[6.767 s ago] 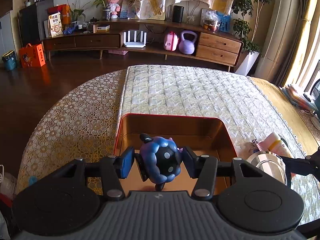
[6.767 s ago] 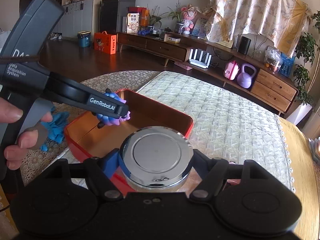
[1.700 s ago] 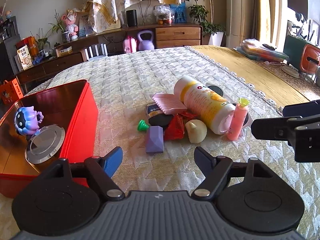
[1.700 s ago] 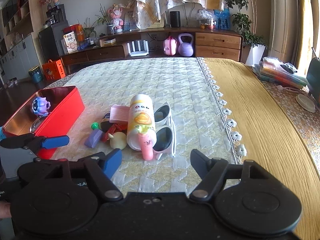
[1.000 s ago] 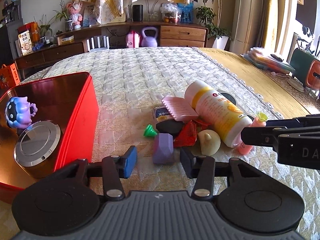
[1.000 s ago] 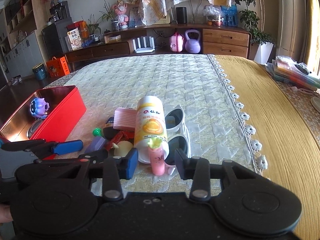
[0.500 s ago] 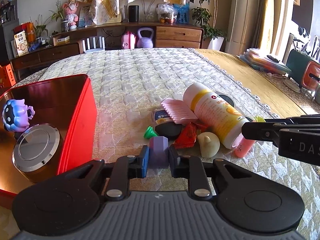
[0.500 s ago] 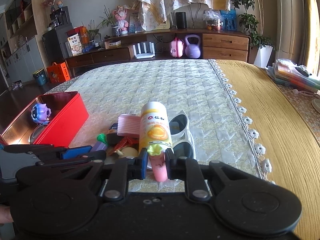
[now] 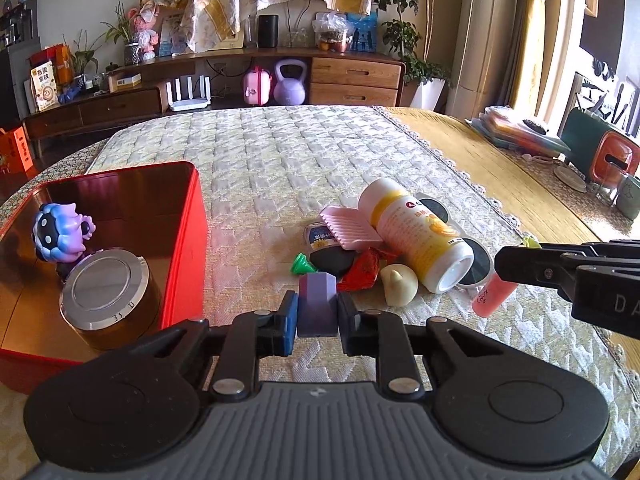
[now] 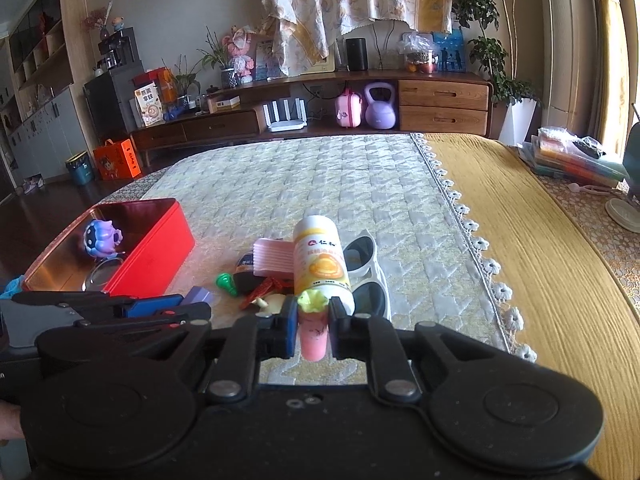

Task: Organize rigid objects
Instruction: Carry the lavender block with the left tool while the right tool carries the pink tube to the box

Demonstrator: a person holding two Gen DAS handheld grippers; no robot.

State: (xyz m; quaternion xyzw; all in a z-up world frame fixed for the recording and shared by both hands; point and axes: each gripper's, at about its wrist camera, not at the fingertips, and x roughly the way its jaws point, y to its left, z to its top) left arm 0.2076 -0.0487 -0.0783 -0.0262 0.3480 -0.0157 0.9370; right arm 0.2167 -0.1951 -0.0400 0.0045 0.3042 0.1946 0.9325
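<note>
The left tongs (image 9: 317,317) pinch a purple block (image 9: 316,304) at the near edge of the pile on the counter (image 9: 280,152). The right tongs (image 10: 313,327) pinch a pink tube (image 10: 314,338) with a green top, on the near right side of the pile, close to a white and yellow bottle (image 10: 320,264) and white sunglasses (image 10: 370,276). On the left is a red box (image 9: 198,240) with a purple toy (image 9: 60,236) and a round silver tin (image 9: 108,300) inside.

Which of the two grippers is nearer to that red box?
Left. The left gripper, shut on a purple block, is just beside the red box. The right gripper, holding a pink tube, is farther off, beyond the pile.
</note>
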